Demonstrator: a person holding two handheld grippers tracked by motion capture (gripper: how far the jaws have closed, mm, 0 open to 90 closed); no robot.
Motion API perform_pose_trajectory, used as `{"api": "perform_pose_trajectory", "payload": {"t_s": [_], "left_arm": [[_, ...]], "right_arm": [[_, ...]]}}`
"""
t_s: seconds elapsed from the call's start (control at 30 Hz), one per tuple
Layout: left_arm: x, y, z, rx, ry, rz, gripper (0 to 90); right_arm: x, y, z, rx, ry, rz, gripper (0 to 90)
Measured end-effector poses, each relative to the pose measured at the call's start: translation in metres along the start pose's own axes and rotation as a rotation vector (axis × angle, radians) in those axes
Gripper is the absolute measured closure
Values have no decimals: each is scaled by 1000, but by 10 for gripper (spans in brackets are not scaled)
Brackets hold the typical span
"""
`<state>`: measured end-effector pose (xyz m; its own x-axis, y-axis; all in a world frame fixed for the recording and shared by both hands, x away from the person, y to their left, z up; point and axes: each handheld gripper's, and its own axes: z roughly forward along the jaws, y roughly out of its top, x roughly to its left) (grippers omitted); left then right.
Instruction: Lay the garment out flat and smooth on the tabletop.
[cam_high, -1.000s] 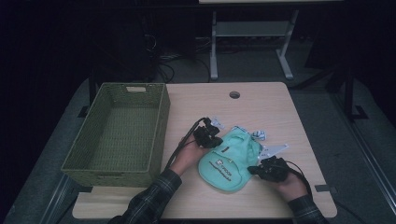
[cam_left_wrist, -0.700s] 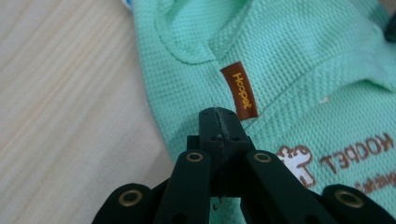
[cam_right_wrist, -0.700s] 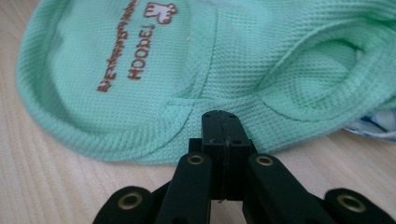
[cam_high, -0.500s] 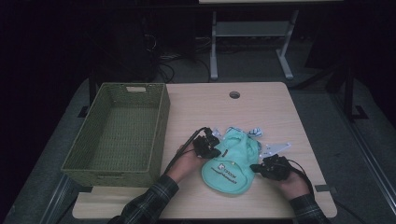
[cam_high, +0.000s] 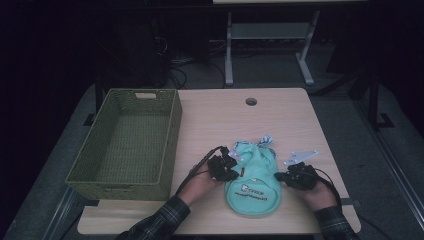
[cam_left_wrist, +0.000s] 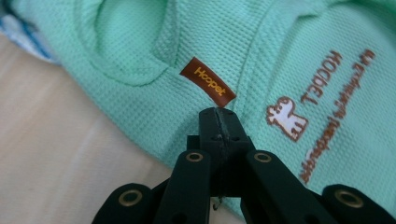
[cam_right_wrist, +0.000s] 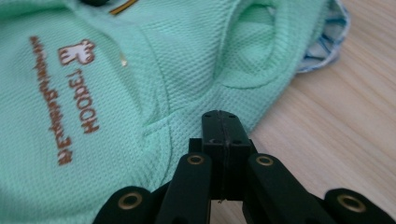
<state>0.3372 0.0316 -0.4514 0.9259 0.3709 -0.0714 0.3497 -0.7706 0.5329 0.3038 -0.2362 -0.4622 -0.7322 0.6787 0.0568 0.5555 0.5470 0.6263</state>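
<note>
**Inspector:** State the item and where it lies.

**Assistant:** A small mint-green garment (cam_high: 252, 177), a pet shirt by the look of it, lies flat on the wooden table (cam_high: 220, 120) near the person's edge, between the two hands. It carries a brown printed logo (cam_left_wrist: 322, 102) and a small brown sewn label (cam_left_wrist: 208, 81). Blue-and-white patterned fabric (cam_high: 264, 140) shows at its far end, touching it.

**Inspector:** Left gripper?

**Assistant:** The left gripper (cam_high: 226, 169) sits at the shirt's left edge. In the left gripper view the jaws stand pressed together, tips just below the label. Whether they pinch a fold of cloth I cannot tell; nothing shows between them.

**Inspector:** Right gripper?

**Assistant:** The right gripper (cam_high: 285, 176) is at the shirt's right edge, jaws likewise closed, tips at the hem below a sleeve opening (cam_right_wrist: 254, 51). Again no cloth is seen between them.

**Inspector:** Step in hand?

**Assistant:** My judgement: the shirt is being smoothed or taken by both side edges, ahead of folding or lifting it.

**Inspector:** Surroundings, and what follows?

**Assistant:** A green woven basket (cam_high: 172, 117) stands on the table's left side, well apart from the shirt. If it is the destination, the next move calls for a firm hold on both edges and an even lift, so the fabric does not sag or slip.
</note>
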Motion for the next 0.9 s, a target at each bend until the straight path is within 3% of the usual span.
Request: {"api": "perform_pose_trajectory", "payload": {"t_s": [0.13, 0.23, 0.5, 0.9], "left_arm": [[-3, -1, -1, 6, -2, 3, 896], [-1, -2, 0, -6, -13, -22, 897], [-4, -1, 0, -1, 4, -8, 897], [-4, -1, 1, -2, 9, -15, 898]], "right_arm": [[-2, -1, -2, 4, -2, 0, 900], [-1, 0, -3, -7, 13, 2, 900], [-5, 5, -13, -53, 30, 3, 842], [-20, 26, -20, -87, -4, 6, 829]]}}
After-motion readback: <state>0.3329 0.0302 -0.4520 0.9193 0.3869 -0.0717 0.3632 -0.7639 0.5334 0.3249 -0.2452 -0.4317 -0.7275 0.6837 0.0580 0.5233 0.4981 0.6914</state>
